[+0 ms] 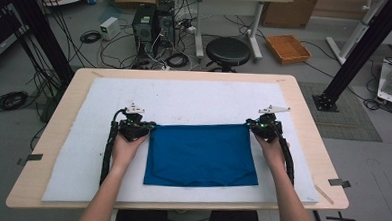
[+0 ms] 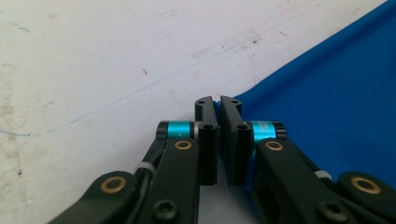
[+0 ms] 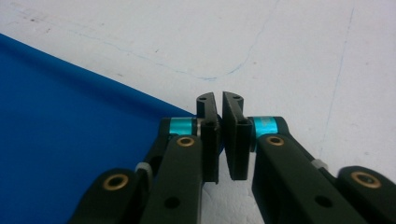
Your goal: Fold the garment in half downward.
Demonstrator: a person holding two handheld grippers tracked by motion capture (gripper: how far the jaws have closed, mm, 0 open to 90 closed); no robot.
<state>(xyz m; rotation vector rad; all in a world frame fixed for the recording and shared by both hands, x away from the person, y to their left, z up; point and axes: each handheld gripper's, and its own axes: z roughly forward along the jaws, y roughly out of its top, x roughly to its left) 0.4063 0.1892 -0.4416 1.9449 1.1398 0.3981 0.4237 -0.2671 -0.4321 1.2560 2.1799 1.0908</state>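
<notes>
1. Forearms enter from the near edge of the table. The left hand and the right hand each carry a gripper, one at either far corner of the blue cloth.
2. Blue cloth: it lies flat on the white mat, near the middle of the table, as a neat rectangle. Its far edge runs straight between the two tools, and its near edge is slightly uneven. This suggests a folded piece laid out by its two corners.
3. Left gripper: its tips sit at the far left corner of the cloth. In the left gripper view the jaws stand parallel with a narrow gap between them. A sliver of blue shows between the tips, but pale mat shows through the gap lower down. The pads therefore appear slightly open rather than pinching.
4. Right gripper: it mirrors the left at the far right corner. In the right gripper view a similar slim gap is visible. The cloth corner ends beside the left-hand jaw, and only white mat lies beyond the tips, so nothing is gripped.
5. Rationale: working at both corners keeps the edge taut and square. With the cloth resting flat, the placement step seems complete.
</notes>
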